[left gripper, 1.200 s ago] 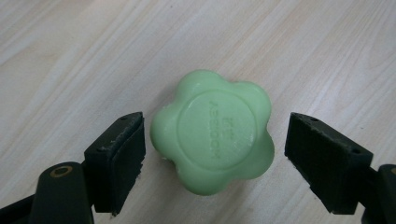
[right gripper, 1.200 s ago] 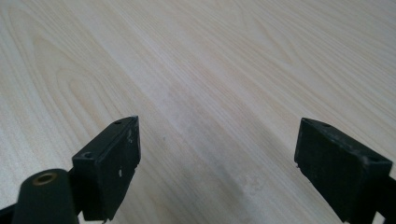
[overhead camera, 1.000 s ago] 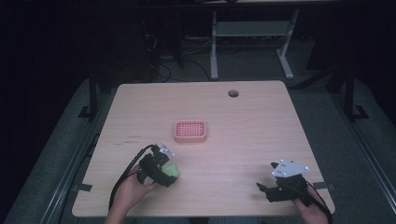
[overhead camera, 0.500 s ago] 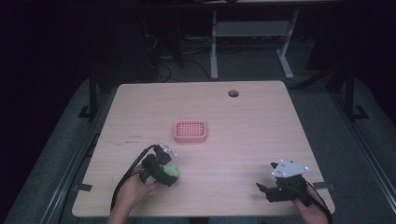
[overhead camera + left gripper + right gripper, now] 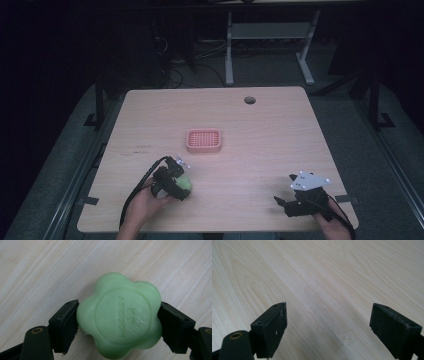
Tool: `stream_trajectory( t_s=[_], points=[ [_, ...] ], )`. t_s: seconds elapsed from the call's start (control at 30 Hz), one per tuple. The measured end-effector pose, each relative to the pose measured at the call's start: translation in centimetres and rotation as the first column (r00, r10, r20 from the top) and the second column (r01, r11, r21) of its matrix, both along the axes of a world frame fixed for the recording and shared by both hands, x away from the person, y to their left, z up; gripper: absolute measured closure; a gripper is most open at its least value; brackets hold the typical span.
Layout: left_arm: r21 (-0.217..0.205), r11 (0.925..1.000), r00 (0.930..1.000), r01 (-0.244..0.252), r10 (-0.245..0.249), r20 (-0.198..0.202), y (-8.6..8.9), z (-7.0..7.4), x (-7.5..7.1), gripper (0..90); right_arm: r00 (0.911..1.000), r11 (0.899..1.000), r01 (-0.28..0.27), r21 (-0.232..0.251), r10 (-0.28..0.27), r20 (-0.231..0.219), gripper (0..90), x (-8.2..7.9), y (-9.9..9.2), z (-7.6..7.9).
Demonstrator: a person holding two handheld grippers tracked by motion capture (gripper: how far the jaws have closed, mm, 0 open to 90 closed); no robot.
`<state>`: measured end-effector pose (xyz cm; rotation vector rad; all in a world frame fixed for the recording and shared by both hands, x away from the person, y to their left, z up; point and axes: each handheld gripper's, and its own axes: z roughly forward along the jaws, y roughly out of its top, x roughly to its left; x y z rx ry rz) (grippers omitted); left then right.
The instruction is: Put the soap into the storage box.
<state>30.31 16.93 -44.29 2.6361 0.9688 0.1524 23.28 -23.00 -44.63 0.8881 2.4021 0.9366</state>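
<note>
A green flower-shaped soap (image 5: 120, 320) sits clamped between the jaws of the left tool (image 5: 172, 181) near the front left of the wooden tabletop (image 5: 270, 145), its lower lobe cut off by the bottom edge of the left gripper view and its stamped lettering too faint to read. From the high view the soap (image 5: 185, 184) shows as little more than a green patch beside the tool's black body, the rest hidden under the tool and the person's left hand (image 5: 142, 207), and it cannot be told there whether the bar rests on the wood or is lifted off it. The right tool (image 5: 292, 204), at the front right corner, well apart from the soap, stands with its jaws spread wide and nothing between them, bare wood grain showing in the gap in the right gripper view; a grey three-cornered plate (image 5: 310, 181) covers much of its top from above. One pink slatted dish (image 5: 204, 141) lies alone near the middle of the tabletop, beyond the soap and clear of both tools. One round cable hole (image 5: 249, 100) marks the far edge. Count: one soap, one dish, two tools. The floor beyond is dark, with cables and a pale frame's legs (image 5: 230, 55) dimly seen.
</note>
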Motion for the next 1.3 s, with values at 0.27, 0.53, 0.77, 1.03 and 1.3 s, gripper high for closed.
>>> stream_trajectory(
  t_s=[0.27,0.53,0.77,1.03,1.3],
  points=[
    [0.022,0.9997,0.9999,0.011,-0.011,0.007,-0.4,-0.1,0.1,24.7,1.0,1.0,0.0,-0.001,0.0,0.0,13.9,0.0,0.0,0.0],
    [0.02,0.9998,1.0,0.003,-0.003,-0.001,-0.3,-0.1,0.1,25.4,1.0,1.0,0.0,-0.001,0.0,0.002,13.8,0.0,0.0,0.0],
    [0.009,0.9999,1.0,-0.009,0.009,-0.003,-0.3,-0.1,0.2,26.1,1.0,1.0,-0.001,0.001,0.001,0.0,13.8,0.0,0.0,0.0],
    [-0.021,0.9997,0.9999,-0.016,0.016,0.004,-0.2,0.1,0.1,26.3,1.0,1.0,0.0,0.002,0.0,0.003,13.8,0.0,0.0,0.0],
    [-0.017,0.9998,0.9996,0.005,-0.004,0.028,-0.8,1.3,0.1,26.3,1.0,1.0,0.003,0.003,-0.003,0.004,13.9,0.0,0.0,0.0]
  ],
)
